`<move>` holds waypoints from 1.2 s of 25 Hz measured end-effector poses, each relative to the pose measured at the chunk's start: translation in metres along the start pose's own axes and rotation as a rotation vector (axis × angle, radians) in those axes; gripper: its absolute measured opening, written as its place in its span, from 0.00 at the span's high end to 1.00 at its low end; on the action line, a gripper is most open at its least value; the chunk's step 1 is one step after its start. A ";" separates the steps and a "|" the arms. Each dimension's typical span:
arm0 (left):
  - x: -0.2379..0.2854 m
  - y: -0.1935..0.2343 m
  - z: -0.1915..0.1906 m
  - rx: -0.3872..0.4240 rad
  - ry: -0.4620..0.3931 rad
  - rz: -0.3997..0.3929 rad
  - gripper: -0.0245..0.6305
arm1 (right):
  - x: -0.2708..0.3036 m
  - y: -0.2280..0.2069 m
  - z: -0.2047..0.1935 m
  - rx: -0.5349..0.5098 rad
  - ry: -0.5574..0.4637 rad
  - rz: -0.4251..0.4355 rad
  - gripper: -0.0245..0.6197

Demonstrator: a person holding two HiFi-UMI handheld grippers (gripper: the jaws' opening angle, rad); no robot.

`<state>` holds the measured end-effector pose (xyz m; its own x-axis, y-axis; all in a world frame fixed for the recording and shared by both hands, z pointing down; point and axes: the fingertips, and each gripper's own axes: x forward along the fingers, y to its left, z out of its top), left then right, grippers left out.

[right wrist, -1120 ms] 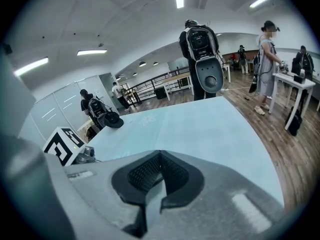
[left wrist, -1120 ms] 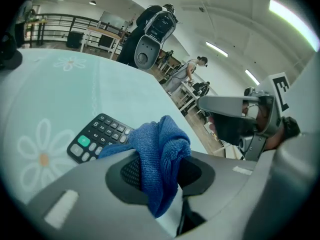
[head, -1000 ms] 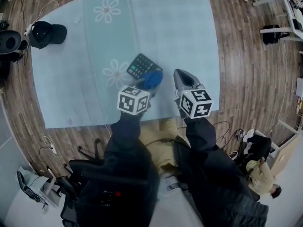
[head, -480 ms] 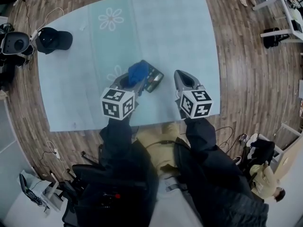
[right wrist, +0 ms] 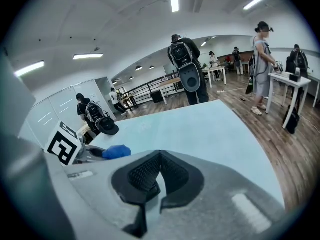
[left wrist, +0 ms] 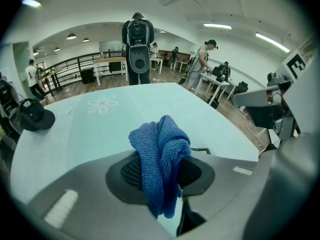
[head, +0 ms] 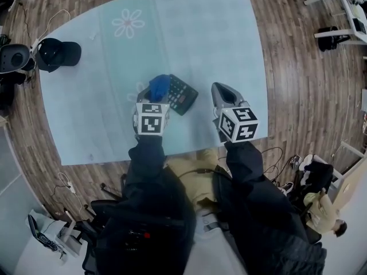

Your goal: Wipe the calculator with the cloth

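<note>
Clamping a bunched blue cloth (left wrist: 161, 144) between its jaws, the left gripper (head: 153, 96) is holding it over the left end of the calculator (head: 183, 96); whether the cloth is touching the keys cannot be told. The dark calculator is lying flat near the front edge of the pale blue table (head: 200, 33), angled to that edge, its right part showing uncovered. The right gripper (right wrist: 154, 176) is pointing forward just to the right of the calculator, its jaws closed together on nothing. A black cap (head: 57, 51) is sitting at the table's left edge, well apart.
</note>
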<state>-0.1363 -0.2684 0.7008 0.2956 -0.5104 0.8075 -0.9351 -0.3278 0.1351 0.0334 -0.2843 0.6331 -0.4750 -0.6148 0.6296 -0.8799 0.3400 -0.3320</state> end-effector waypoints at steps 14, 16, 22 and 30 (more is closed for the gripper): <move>0.043 -0.043 -0.033 -0.064 0.134 -0.184 0.77 | 0.000 0.001 -0.011 -0.008 0.025 -0.010 0.97; 0.040 -0.053 -0.036 -0.067 0.143 -0.224 0.77 | -0.003 0.002 -0.011 -0.011 0.023 -0.008 0.97; 0.025 -0.100 -0.044 -0.100 0.169 -0.377 0.77 | -0.021 0.006 -0.008 -0.030 -0.004 0.010 0.97; -0.022 -0.127 -0.024 -0.161 0.058 -0.467 0.77 | -0.049 0.024 0.008 -0.031 -0.072 0.049 0.97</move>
<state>-0.0289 -0.1964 0.6792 0.6829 -0.2923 0.6695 -0.7252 -0.3814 0.5732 0.0359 -0.2516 0.5888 -0.5182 -0.6460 0.5605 -0.8553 0.3920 -0.3388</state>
